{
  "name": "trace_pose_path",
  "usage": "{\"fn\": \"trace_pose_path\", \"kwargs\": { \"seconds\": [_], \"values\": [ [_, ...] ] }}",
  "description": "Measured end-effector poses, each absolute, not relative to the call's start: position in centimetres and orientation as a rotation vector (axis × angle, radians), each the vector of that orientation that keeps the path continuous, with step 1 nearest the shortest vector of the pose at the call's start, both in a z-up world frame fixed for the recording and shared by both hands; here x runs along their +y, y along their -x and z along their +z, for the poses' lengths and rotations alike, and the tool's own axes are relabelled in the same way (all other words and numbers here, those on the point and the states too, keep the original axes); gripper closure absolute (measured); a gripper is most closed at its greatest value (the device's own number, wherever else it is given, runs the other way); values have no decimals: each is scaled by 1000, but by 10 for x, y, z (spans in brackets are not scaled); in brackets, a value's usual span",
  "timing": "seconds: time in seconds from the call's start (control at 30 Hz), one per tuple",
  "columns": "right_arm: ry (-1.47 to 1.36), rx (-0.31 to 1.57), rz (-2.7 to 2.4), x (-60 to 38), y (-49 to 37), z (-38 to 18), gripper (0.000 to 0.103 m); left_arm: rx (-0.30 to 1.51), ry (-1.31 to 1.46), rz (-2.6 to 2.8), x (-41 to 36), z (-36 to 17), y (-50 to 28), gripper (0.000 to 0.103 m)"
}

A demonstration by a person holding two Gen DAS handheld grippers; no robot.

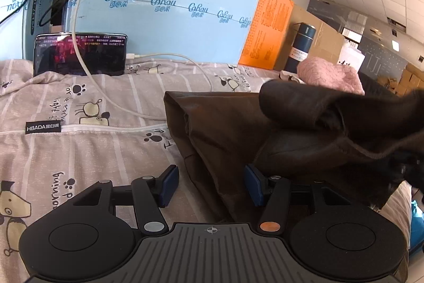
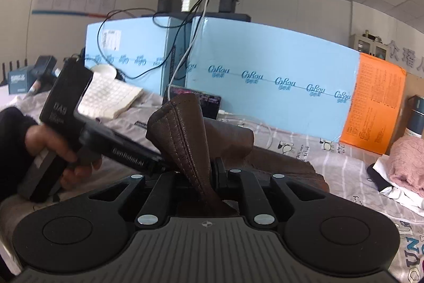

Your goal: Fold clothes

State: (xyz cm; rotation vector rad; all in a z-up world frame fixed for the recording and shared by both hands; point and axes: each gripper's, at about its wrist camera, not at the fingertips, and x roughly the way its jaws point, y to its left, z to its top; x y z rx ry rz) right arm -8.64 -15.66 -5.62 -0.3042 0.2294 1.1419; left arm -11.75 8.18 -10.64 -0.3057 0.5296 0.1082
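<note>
Right gripper (image 2: 197, 171) pinching a raised brown garment (image 2: 182, 129) fold, left gripper (image 1: 209, 183) hovering spread over its near edge on the bed (image 1: 79, 150)

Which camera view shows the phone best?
The left wrist view: the phone stands whole, its screen lit, with a white cable plugged in. In the right wrist view the brown garment hides most of it.

On the black tag (image 1: 43, 128) sewn beside the white zipper of the grey cartoon-printed bed cover (image 1: 79, 150), "HBADA" is read. The word "morning" is printed on this cover. "CoRou" is repeated along the light blue cardboard box (image 1: 169, 1). On the black body of the left hand-held gripper (image 2: 63, 108), "DAS" is seen.
</note>
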Motion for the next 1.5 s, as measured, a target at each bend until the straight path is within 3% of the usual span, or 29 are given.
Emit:
{"fn": "trace_pose_path", "kwargs": {
  "seconds": [0.23, 0.37, 0.57, 0.77, 0.9, 0.97, 1.03, 1.13, 1.3, 1.37, 1.43, 1.5],
  "values": [
    [343, 382, 1301, -171, 96, -79, 41, 377, 343, 194, 92, -94, 135, 29],
    [277, 467, 1337, -172, 94, -92, 28, 300, 354, 214, 85, -81, 144, 28],
    [142, 423, 1407, -191, 85, -84, 24, 339, 422, 53, 51, -71, 130, 23],
    [33, 425, 1359, -219, 70, -83, 20, 611, 419, 99, 28, -92, 89, 23],
    [-11, 452, 1348, -229, 63, -90, 20, 601, 322, 97, 13, -97, 91, 25],
    [-34, 459, 1356, -229, 60, -94, 20, 584, 223, 94, 2, -101, 94, 39],
    [-51, 456, 1365, -229, 57, -94, 20, 551, 168, 62, -7, -100, 99, 70],
    [-77, 447, 1378, -232, 53, -94, 20, 440, 84, 32, -18, -88, 109, 81],
    [-164, 442, 1379, -240, 43, -89, 20, 421, 15, 91, -12, -78, 104, 78],
    [-188, 452, 1370, -241, 39, -88, 20, 485, -10, 133, -8, -86, 98, 68],
    [-168, 482, 1357, -236, 38, -92, 18, 529, -12, 162, -5, -94, 94, 48],
    [-148, 512, 1343, -231, 37, -96, 16, 537, 4, 193, 0, -96, 93, 37]
  ]
}}
